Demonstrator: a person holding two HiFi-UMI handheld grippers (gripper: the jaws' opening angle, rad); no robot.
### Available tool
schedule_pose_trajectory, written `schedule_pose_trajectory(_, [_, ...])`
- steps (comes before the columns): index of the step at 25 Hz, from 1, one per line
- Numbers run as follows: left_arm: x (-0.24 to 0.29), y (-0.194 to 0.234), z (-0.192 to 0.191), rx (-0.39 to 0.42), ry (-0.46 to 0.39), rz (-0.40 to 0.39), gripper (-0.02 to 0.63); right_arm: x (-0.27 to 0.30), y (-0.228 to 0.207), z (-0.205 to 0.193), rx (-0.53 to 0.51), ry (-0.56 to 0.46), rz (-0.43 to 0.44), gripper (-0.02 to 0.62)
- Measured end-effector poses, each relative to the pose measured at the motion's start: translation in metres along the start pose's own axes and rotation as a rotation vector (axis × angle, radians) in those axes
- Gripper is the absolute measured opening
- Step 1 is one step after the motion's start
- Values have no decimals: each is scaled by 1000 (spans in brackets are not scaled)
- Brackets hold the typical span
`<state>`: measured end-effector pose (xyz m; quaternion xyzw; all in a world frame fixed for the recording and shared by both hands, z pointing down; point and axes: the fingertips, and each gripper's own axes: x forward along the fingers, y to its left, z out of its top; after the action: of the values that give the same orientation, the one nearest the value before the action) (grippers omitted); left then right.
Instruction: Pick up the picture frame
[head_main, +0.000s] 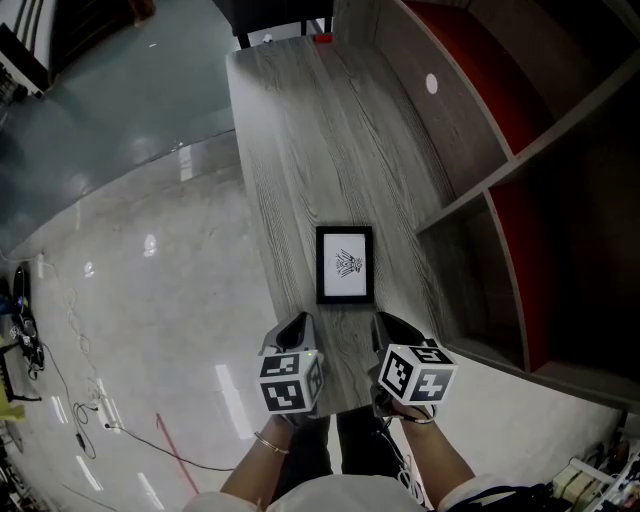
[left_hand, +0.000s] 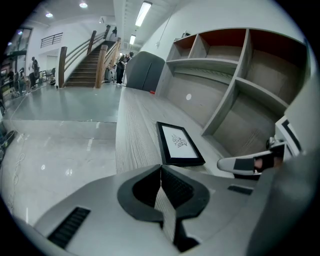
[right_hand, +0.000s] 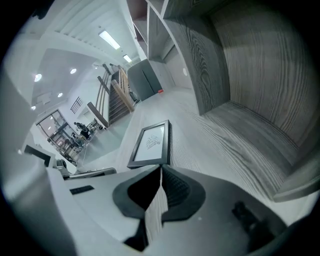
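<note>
A black picture frame (head_main: 345, 264) with a white print lies flat on the grey wooden table (head_main: 300, 140), near its front end. It also shows in the left gripper view as the frame (left_hand: 178, 144) and in the right gripper view as the frame (right_hand: 151, 143), just beyond the jaws. My left gripper (head_main: 296, 328) hovers just short of the frame's near left corner, jaws shut with nothing between them. My right gripper (head_main: 387, 327) sits just short of the near right corner, also shut and empty.
Grey shelving with red back panels (head_main: 520, 170) runs along the table's right side. A dark chair (head_main: 270, 15) stands at the table's far end. Shiny floor (head_main: 130, 260) lies to the left, with cables (head_main: 60, 380). A staircase (left_hand: 87, 62) and people stand far off.
</note>
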<state>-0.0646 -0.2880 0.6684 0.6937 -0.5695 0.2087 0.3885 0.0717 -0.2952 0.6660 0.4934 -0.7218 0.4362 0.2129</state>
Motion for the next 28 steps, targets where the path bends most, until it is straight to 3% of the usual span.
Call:
schedule_pose_trajectory(11, [5, -11, 10, 18, -3, -37, 15, 7, 1, 9, -25, -23, 9, 37])
schedule_pose_trajectory(12, [5, -11, 11, 16, -6, -42, 28, 7, 1, 10, -27, -25, 7, 38])
schedule_pose_trajectory(14, [7, -11, 13, 9, -8, -50, 118, 8, 0, 11, -26, -27, 5, 74])
schedule_pose_trajectory(20, [11, -9, 18, 8, -11, -55, 126, 10, 0, 19, -40, -40, 4, 112])
schedule_pose_trajectory(28, [20, -12, 25, 17, 0, -62, 143, 17, -2, 25, -51, -33, -2, 117])
